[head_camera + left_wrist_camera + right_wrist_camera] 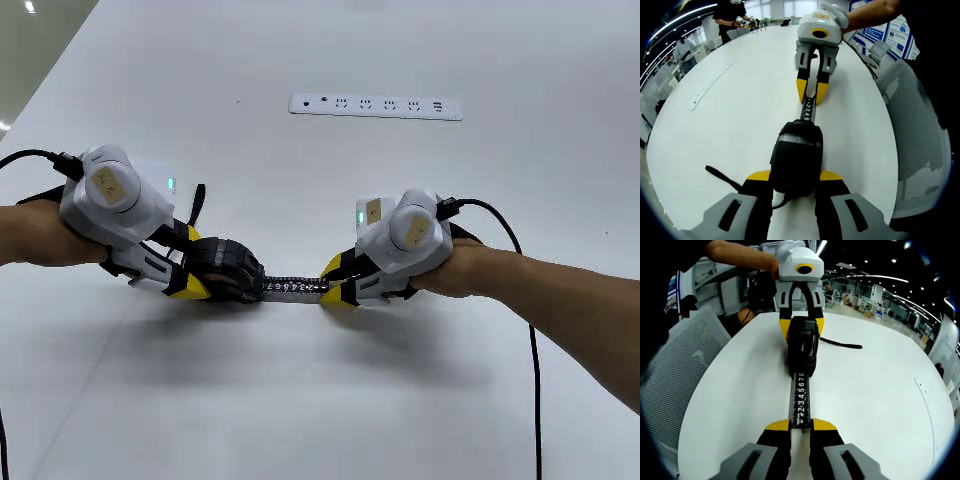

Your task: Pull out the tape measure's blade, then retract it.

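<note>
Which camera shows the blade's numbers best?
The right gripper view: the blade runs straight up it, numerals readable. The left gripper view shows a short, far stretch; the head view, a blurred strip.

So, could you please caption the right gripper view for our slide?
Right gripper pinches the blade drawn from the case held by left gripper.

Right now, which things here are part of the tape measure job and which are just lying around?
In the job:
tape measure case, gripped in the left claw
blade, a short length out
right claw, shut on the blade's end

Lying about:
power strip, farther back on the table
mesh chair beside the table
</note>
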